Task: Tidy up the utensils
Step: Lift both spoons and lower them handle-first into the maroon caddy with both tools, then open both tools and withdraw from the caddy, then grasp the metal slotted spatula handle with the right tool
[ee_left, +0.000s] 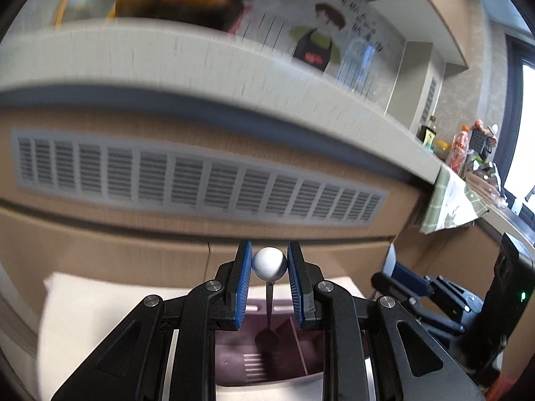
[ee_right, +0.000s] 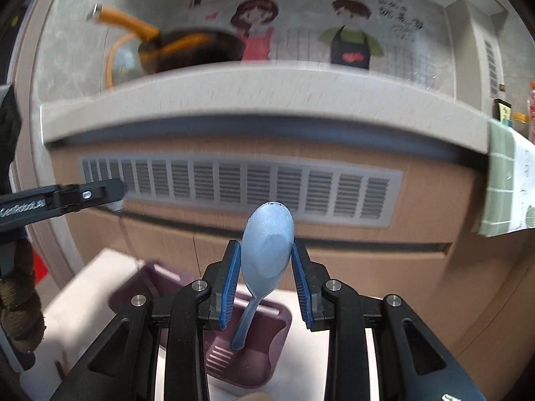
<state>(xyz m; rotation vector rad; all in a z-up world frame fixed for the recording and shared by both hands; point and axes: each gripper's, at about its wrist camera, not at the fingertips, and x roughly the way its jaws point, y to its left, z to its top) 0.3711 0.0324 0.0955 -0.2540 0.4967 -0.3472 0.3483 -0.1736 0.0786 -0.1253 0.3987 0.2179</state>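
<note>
My left gripper (ee_left: 269, 254) is shut on the white ball end (ee_left: 270, 263) of a thin metal utensil. Its stem hangs straight down to a dark spoon-like tip (ee_left: 267, 338) over a purple utensil holder (ee_left: 302, 347). My right gripper (ee_right: 267, 250) is shut on a pale blue spoon (ee_right: 267, 244), held by its bowl. The spoon's handle hangs down over the same purple utensil holder (ee_right: 282, 317), which stands on a white surface (ee_right: 83, 287). Each gripper shows at the edge of the other's view, the right gripper (ee_left: 418, 284) and the left gripper (ee_right: 67, 197).
Ahead is a brown cabinet front with a long grey vent grille (ee_left: 200, 180) under a pale counter edge (ee_right: 267, 97). On the counter stands a dark wok with an orange handle (ee_right: 187, 46). A green cloth (ee_right: 505, 183) hangs over the edge, with bottles (ee_left: 461, 147) at the right.
</note>
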